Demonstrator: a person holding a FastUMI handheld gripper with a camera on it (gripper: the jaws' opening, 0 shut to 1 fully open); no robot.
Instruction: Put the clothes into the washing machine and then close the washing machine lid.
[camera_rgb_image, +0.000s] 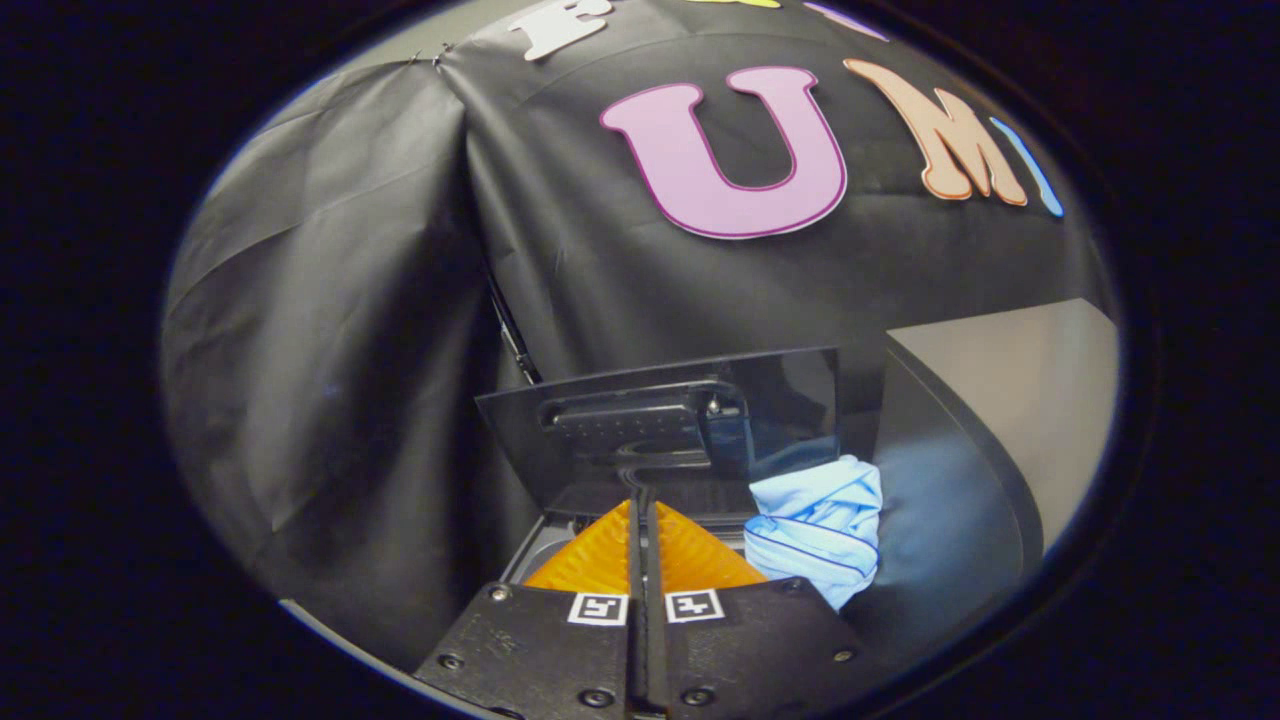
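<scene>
Gripper (641, 512) jaws closed on nothing, light blue clothes (818, 525) just right of them, raised washing machine lid (665, 425) beyond

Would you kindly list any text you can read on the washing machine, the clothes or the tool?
Washing machine lid: raised open, no readable text.
Light blue clothes: no text.
Tool, fingers shut together on nothing, just short of the lid: two square markers bear patterns only, no words.

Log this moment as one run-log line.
gripper: fingers shut, empty | washer lid: raised | light blue clothes: beside fingers, outside drum | stage: pre-grasp
</scene>
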